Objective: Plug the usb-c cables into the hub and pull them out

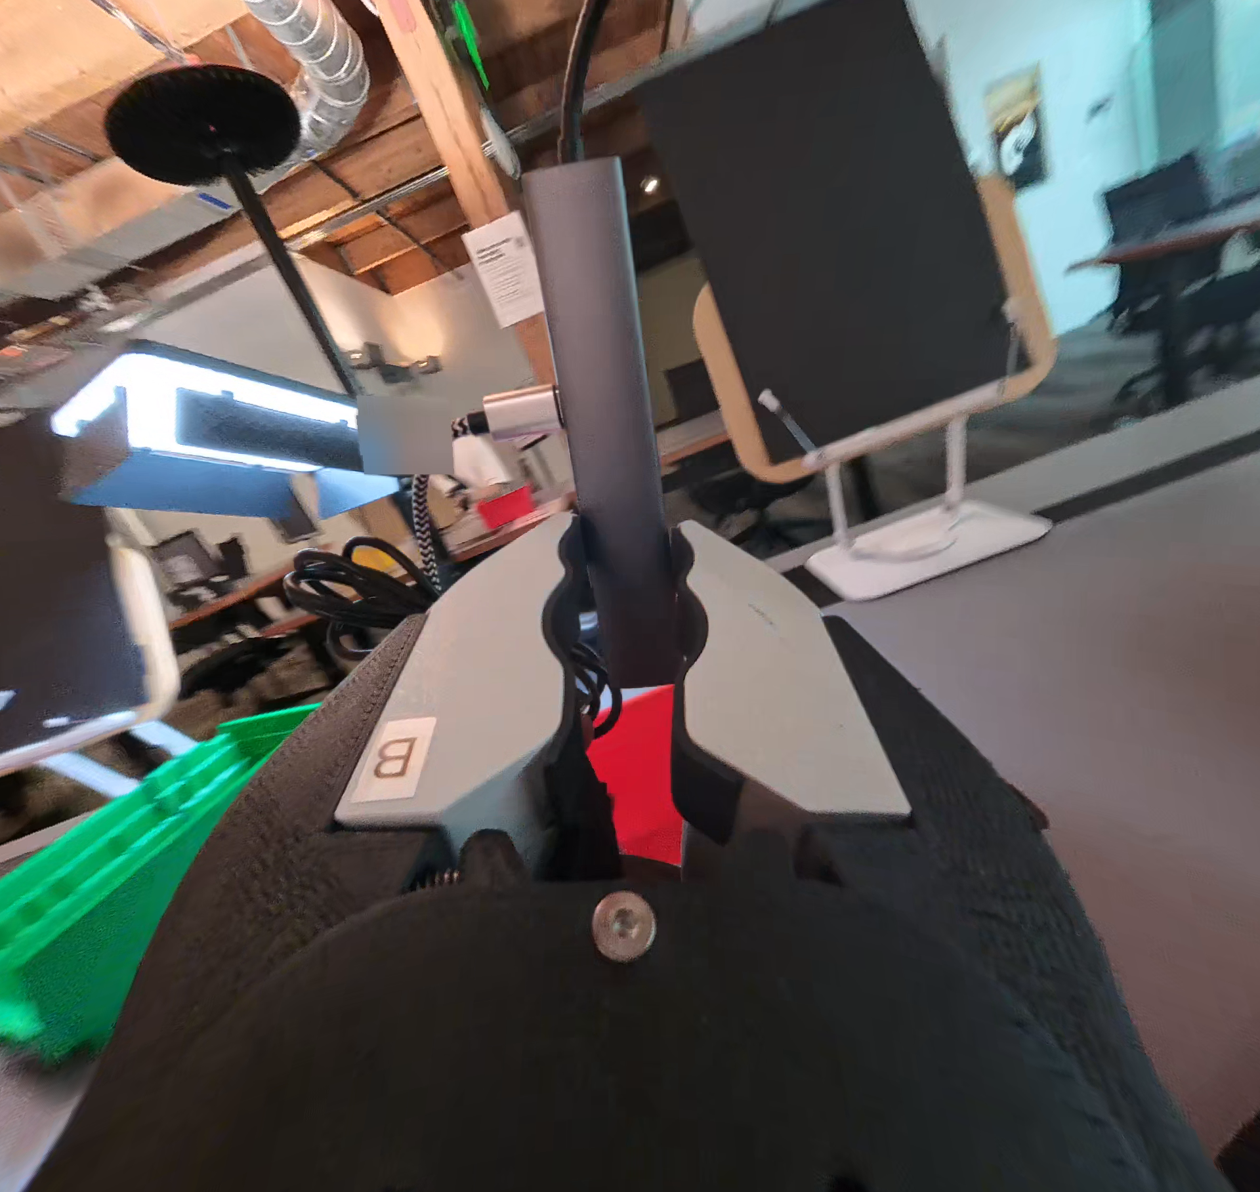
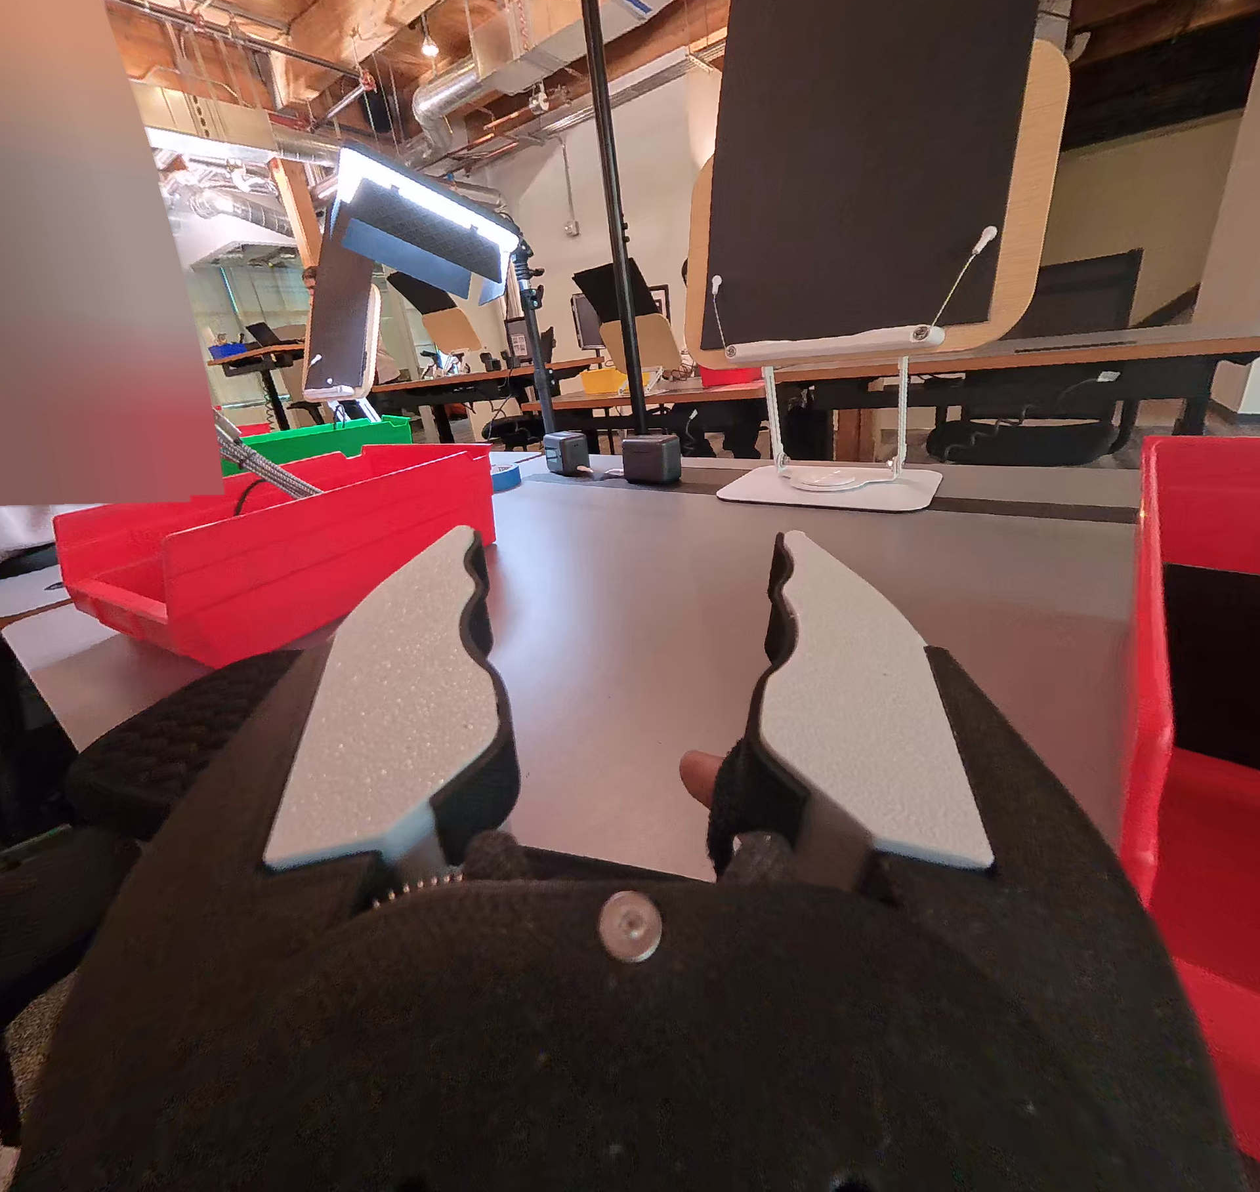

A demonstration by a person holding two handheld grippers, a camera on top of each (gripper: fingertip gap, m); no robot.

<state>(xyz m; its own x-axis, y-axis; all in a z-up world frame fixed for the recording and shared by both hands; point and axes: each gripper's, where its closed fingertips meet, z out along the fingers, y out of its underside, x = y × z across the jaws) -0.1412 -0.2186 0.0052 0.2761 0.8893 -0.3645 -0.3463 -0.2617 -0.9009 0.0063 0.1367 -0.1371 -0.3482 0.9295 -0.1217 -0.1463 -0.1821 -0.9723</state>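
My left gripper (image 1: 627, 539) is shut on a dark grey hub (image 1: 593, 355) and holds it upright in the air, tilted up toward the ceiling. The hub's own black lead (image 1: 579, 69) leaves its top end. A silver usb-c plug (image 1: 519, 415) with a black-and-white braided cable (image 1: 423, 525) sits in the hub's left side. My right gripper (image 2: 631, 553) is open and empty, low over the grey table (image 2: 648, 648). A braided cable end (image 2: 273, 471) sticks out of the red bin on the left in the right wrist view.
A red bin (image 2: 273, 566) stands left of the right gripper, another red bin (image 2: 1193, 682) at the right, a green bin (image 2: 327, 437) behind. A black board on a white stand (image 2: 866, 205), a black pole (image 2: 613, 205) and two small grey cubes (image 2: 651, 458) stand at the back.
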